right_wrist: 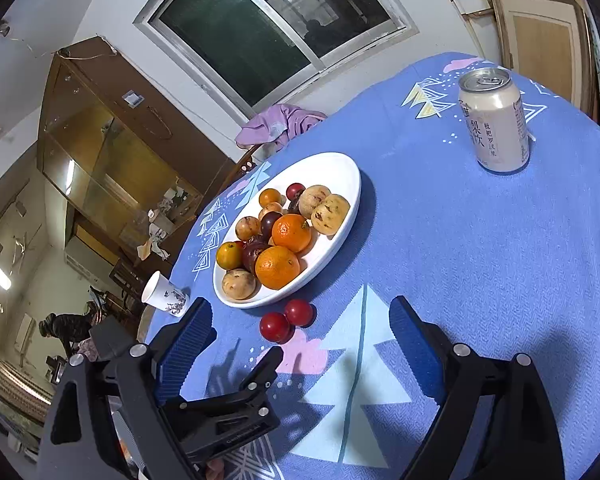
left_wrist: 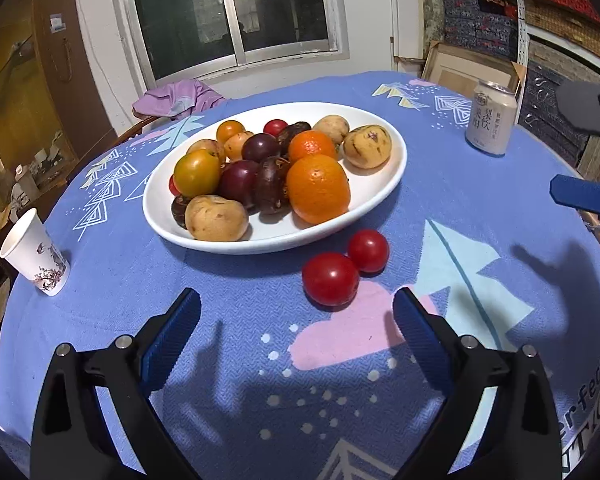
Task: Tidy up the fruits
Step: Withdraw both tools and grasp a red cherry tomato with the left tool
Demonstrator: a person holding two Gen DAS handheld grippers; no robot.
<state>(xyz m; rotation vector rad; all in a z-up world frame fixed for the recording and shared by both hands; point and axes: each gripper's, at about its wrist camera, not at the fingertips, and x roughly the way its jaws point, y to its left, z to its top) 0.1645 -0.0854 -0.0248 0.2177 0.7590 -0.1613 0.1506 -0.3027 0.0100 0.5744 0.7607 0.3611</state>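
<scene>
Two round red tomatoes (left_wrist: 331, 279) (left_wrist: 368, 250) touch on the blue patterned tablecloth (left_wrist: 236, 292), just ahead of the empty, wide-open left gripper (left_wrist: 296, 312); beyond them, the oval white plate (left_wrist: 384, 188) holds two oranges (left_wrist: 318, 188) among other fruit. The right gripper (right_wrist: 300, 320) also gapes empty. One pale drink can (left_wrist: 491, 119) stands far right, one paper cup (left_wrist: 34, 252) far left

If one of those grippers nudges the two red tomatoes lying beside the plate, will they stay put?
Probably not. The tomatoes are round and smooth, so they would likely roll on the flat tablecloth. Their glossy skin looks slippery and easily bruised.
</scene>
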